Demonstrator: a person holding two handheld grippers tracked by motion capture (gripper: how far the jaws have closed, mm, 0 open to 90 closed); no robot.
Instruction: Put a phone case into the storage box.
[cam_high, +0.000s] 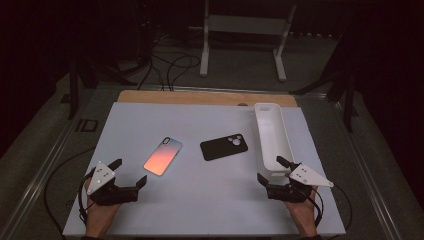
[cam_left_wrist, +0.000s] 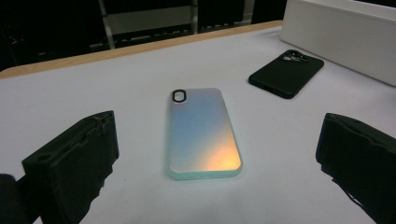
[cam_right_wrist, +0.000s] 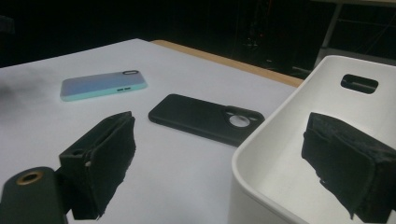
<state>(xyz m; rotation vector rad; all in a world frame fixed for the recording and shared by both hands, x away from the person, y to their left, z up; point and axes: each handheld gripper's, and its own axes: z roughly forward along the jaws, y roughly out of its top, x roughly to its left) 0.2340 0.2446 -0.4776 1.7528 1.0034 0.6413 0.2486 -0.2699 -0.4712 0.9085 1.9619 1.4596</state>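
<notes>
Both jaws wide, nothing held — we're lined up on two phone cases w/ a bin beside.

Surface (cam_high: 210, 200) carries the white bin (cam_high: 272, 137) at right, then iridescent case (cam_high: 163, 155) and black case (cam_high: 224, 146) mid-surface, well apart. Our left gripper (cam_high: 131, 172) has jaws spread wide, empty; iridescent case lies flat just ahead, centred betw. them. Right gripper (cam_high: 275, 169) is also wide, empty, straddling the bin's near corner; black case sits off to its left. Risk, we judge: flat thin case may skid or slip from the jaws; right jaw could knock the bin wall.
</notes>
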